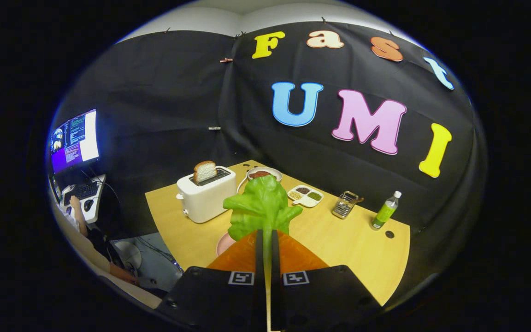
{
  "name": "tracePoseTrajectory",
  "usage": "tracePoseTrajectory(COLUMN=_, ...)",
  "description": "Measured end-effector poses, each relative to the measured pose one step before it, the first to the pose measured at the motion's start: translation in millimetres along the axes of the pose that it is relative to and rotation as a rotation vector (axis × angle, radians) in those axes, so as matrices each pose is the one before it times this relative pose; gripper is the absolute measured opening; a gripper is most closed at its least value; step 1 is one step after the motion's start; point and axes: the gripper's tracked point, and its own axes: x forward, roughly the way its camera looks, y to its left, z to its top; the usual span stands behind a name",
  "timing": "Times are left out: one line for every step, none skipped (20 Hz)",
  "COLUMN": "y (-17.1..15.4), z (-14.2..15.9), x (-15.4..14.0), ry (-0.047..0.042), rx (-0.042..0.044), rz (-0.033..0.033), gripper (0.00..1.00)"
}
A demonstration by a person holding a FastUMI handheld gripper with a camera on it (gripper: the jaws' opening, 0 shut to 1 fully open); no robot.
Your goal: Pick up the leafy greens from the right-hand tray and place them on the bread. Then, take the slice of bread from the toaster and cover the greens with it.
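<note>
My gripper (267,236) is shut on the stem of a green leafy piece (261,205), which stands up from between the fingers, lifted above the wooden table (339,240). Beyond the leaf to the left sits a white toaster (204,198) with a slice of bread (204,171) sticking out of its slot. A pink plate (223,243) peeks out just left of the fingers, mostly hidden by them; what lies on it is hidden.
Behind the leaf stands a bowl (264,173) with brown contents. A divided white tray (305,195), a metal rack (346,204) and a green bottle (385,211) line the table's far right. A person sits at a monitor (74,140) to the left.
</note>
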Motion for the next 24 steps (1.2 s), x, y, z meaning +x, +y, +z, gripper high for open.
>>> tracePoseTrajectory(y=3.87, z=-5.46, x=13.78, ry=0.02952, rx=-0.00467, rz=0.00383, gripper=0.08)
tracePoseTrajectory(y=3.71, z=-7.50, x=14.95, ry=0.03752, rx=-0.00087, rz=0.00651, gripper=0.08)
tracePoseTrajectory(y=2.60, z=-8.38, x=18.19, ry=0.03499, rx=0.01124, rz=0.01134, gripper=0.08)
tracePoseTrajectory(y=5.92, z=-7.85, x=16.57, ry=0.04053, rx=0.01437, rz=0.01373, gripper=0.08)
tracePoseTrajectory(y=2.46, z=-6.94, x=18.82, ry=0.03565, rx=0.01451, rz=0.00854, gripper=0.08)
tracePoseTrajectory(y=0.11, z=-9.93, x=16.23, ry=0.03966, rx=0.01157, rz=-0.00282, gripper=0.08)
tracePoseTrajectory(y=2.08, z=-9.64, x=15.93, ry=0.04645, rx=0.00800, rz=0.00673, gripper=0.08)
tracePoseTrajectory(y=0.46, z=-7.93, x=15.84, ry=0.03385, rx=0.00532, rz=-0.00103, gripper=0.08)
tracePoseTrajectory(y=0.37, z=-6.66, x=14.39, ry=0.03562, rx=0.00523, rz=0.00124, gripper=0.08)
tracePoseTrajectory(y=-0.62, z=-7.57, x=13.87, ry=0.02731, rx=0.00407, rz=0.00019, gripper=0.08)
tracePoseTrajectory(y=0.44, z=-3.59, x=14.06, ry=0.02304, rx=-0.00163, rz=-0.00504, gripper=0.08)
tracePoseTrajectory(y=-0.76, z=-5.36, x=13.00, ry=0.02495, rx=-0.00826, rz=-0.00651, gripper=0.08)
tracePoseTrajectory(y=-2.09, z=-5.16, x=11.61, ry=0.02523, rx=-0.00796, rz=-0.00696, gripper=0.08)
tracePoseTrajectory(y=-0.73, z=-6.51, x=11.21, ry=0.03021, rx=-0.00324, rz=-0.00361, gripper=0.08)
tracePoseTrajectory(y=2.14, z=-4.77, x=10.15, ry=0.02381, rx=-0.00174, rz=0.00136, gripper=0.08)
tracePoseTrajectory(y=0.03, z=-4.58, x=8.42, ry=0.01947, rx=-0.00459, rz=0.00015, gripper=0.08)
tracePoseTrajectory(y=-1.44, z=-4.89, x=6.53, ry=0.02209, rx=-0.00548, rz=-0.00594, gripper=0.08)
tracePoseTrajectory(y=-0.47, z=-2.58, x=5.61, ry=0.01456, rx=-0.00434, rz=-0.00328, gripper=0.08)
tracePoseTrajectory(y=-3.81, z=-0.92, x=3.47, ry=0.00828, rx=-0.00856, rz=-0.01492, gripper=0.08)
tracePoseTrajectory(y=-2.96, z=-0.84, x=2.43, ry=0.00226, rx=-0.00916, rz=-0.01159, gripper=0.08)
tracePoseTrajectory(y=-0.50, z=-0.41, x=1.53, ry=0.00206, rx=-0.00520, rz=-0.00388, gripper=0.10)
tracePoseTrajectory(y=0.37, z=-1.35, x=2.28, ry=0.00929, rx=0.00342, rz=0.00215, gripper=0.12)
tracePoseTrajectory(y=1.43, z=-1.55, x=1.71, ry=0.01217, rx=0.00915, rz=0.00629, gripper=0.16)
tracePoseTrajectory(y=0.41, z=-2.10, x=0.85, ry=0.01232, rx=0.00701, rz=0.00425, gripper=0.35)
